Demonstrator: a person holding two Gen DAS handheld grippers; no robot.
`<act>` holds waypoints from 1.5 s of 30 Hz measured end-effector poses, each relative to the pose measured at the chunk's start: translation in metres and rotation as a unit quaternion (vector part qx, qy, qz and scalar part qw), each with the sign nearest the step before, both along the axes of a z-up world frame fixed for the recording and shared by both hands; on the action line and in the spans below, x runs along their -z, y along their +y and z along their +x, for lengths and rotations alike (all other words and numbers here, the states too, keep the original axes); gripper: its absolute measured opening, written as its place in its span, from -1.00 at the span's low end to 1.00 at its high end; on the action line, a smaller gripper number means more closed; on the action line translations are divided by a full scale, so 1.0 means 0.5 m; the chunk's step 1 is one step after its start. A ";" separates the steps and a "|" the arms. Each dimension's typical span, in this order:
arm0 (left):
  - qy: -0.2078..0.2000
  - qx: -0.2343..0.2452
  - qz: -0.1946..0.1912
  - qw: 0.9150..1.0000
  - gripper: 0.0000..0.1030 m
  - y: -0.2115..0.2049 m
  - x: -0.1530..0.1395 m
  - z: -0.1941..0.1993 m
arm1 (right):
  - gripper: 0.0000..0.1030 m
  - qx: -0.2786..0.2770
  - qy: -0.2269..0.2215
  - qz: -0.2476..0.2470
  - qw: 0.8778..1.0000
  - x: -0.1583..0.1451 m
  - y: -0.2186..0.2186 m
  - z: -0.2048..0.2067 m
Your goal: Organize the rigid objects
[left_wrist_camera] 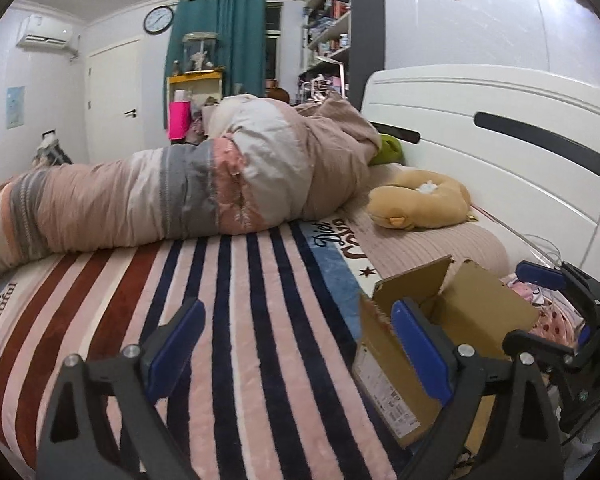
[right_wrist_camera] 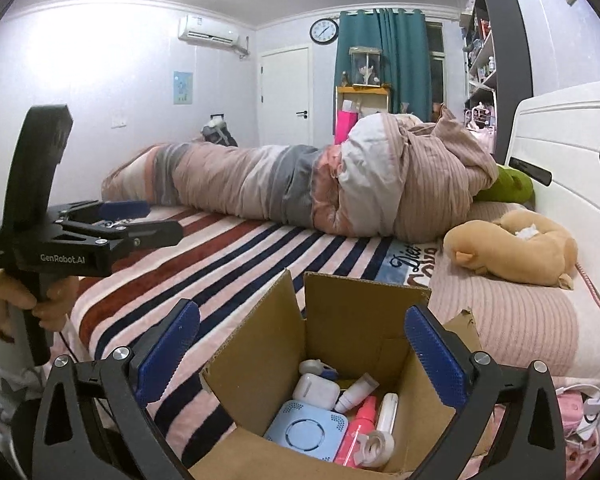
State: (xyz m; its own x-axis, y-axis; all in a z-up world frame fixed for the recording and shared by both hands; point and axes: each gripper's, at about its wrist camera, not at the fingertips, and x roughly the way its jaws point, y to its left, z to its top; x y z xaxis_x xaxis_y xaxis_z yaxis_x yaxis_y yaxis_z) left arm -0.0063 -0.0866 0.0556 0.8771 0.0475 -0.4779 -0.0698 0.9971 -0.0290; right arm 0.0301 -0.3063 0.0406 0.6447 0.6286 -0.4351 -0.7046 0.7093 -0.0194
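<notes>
The right tongs [right_wrist_camera: 302, 354] stand wide apart with nothing between their blue pads [right_wrist_camera: 168, 350], poised over the open cardboard box [right_wrist_camera: 340, 320] so that 1 pad sits left of the box and the other over its right wall. The left tongs [left_wrist_camera: 296, 348] are likewise spread wide and hold nothing; their right pad [left_wrist_camera: 420, 352] overlaps the near left corner of the box [left_wrist_camera: 472, 312] in the left wrist view, while the left pad lies over bare blanket. From the right wrist view the left tongs [right_wrist_camera: 136, 220] appear side-on at the far left, held by a hand [right_wrist_camera: 24, 300] on the black grip, well apart from the box.

Inside the box lie a pale blue square device [right_wrist_camera: 306, 434], a white earbud case [right_wrist_camera: 314, 388], a small white tube [right_wrist_camera: 354, 394], a pink bottle [right_wrist_camera: 358, 428], a white stick-shaped item [right_wrist_camera: 387, 412] and a roll of clear tape [right_wrist_camera: 378, 446], all packed close together on the bottom. The box's flaps stand up, and a printed label [left_wrist_camera: 392, 392] shows on its outer side.

The box rests on a striped blanket [right_wrist_camera: 228, 264] covering the bed. Beyond it, a rolled pink and grey duvet [right_wrist_camera: 300, 184] stretches across the bed, and a tan plush toy [right_wrist_camera: 516, 248] lies on a pink pillow [right_wrist_camera: 512, 320] near the white headboard [left_wrist_camera: 500, 136].
</notes>
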 end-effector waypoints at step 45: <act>-0.006 -0.037 0.008 0.999 0.81 0.023 0.013 -0.012 | 1.00 0.013 0.006 0.013 1.000 -0.005 -0.003 0.003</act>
